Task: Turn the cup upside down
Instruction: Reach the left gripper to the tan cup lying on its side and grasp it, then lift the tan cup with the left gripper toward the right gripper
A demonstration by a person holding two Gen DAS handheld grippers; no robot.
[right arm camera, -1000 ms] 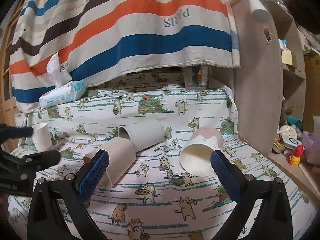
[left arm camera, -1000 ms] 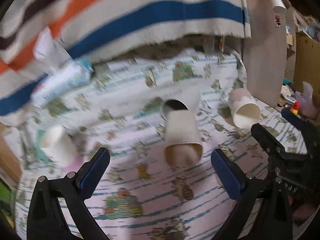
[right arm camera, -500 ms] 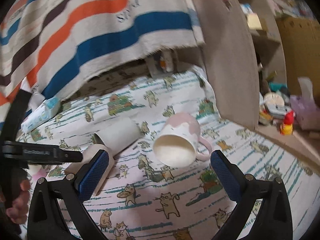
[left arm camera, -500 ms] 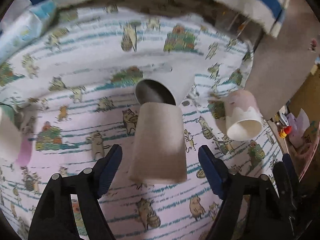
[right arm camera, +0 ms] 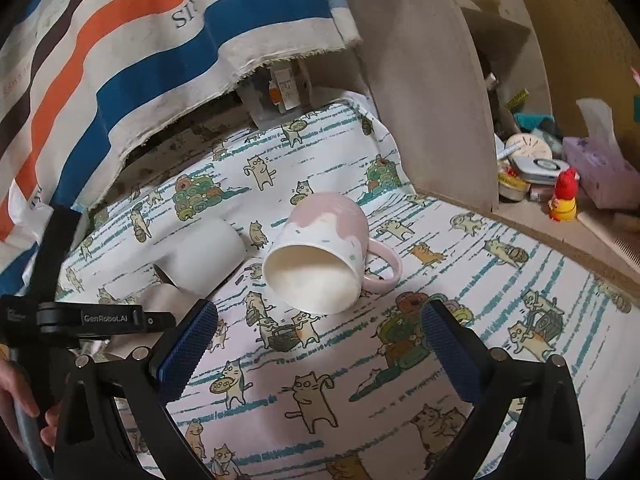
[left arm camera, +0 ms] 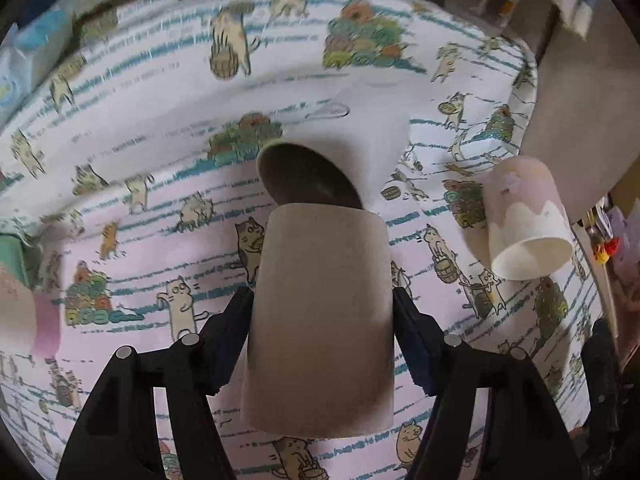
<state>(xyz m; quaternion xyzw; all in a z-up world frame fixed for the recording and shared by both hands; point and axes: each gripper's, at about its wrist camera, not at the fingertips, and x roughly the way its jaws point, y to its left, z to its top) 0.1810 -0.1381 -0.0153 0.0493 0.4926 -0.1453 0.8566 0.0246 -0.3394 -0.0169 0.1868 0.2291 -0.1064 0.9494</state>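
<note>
My left gripper (left arm camera: 322,312) clamps the beige cup (left arm camera: 320,320) across its lying body, ready for turning; my right gripper (right arm camera: 316,352) gapes wide, pink mug (right arm camera: 324,252) at twelve o'clock.

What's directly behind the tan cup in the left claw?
A white cup on its side, its dark opening facing the tan cup. The opening's lower rim is hidden behind it.
</note>
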